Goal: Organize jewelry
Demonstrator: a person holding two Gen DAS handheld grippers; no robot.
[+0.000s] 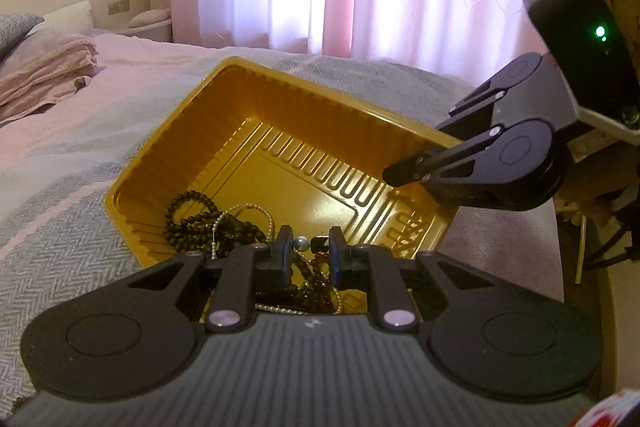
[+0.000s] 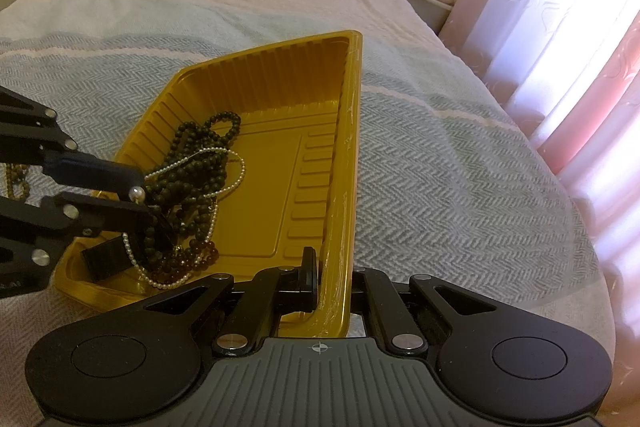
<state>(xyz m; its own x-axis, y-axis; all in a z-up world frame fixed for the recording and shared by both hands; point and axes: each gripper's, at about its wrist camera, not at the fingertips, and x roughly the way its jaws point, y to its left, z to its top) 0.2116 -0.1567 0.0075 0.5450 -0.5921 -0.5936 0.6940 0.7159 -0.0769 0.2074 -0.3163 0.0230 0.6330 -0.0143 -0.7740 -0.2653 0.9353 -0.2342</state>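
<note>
Bed (image 2: 460, 167): the grey herringbone cover lay under everything; folded pink linen sat far up by the pillow.
Tray (image 2: 264, 163): your gold plastic tray rested on the cover, tilted up on one side. Thin, ribbed and light by the look of it, likely to flex, so you did well to take it by the rim.
Right gripper (image 2: 334, 287): you had it pinched tight on the tray's near wall, one finger inside, one outside.
Left gripper (image 1: 310, 247): you held it over the tray's near corner with the jaws narrowly apart and a large pearl bead (image 1: 301, 243) caught between them.
Dark bead strands (image 2: 200, 155): heaped in the tray's near end, tangled with the rest. Limp and loose; I judged they would sag and snag when lifted, best taken at a bunch, not a single loop.
Pearl strand (image 2: 224, 183): thin, threaded across the dark heap and trailing to the tray floor. Probably slippery and fragile at the thread; a gentle grip on a bead suited it.
Stray beads (image 2: 16, 183): a brown string lay outside the tray on the cover.
</note>
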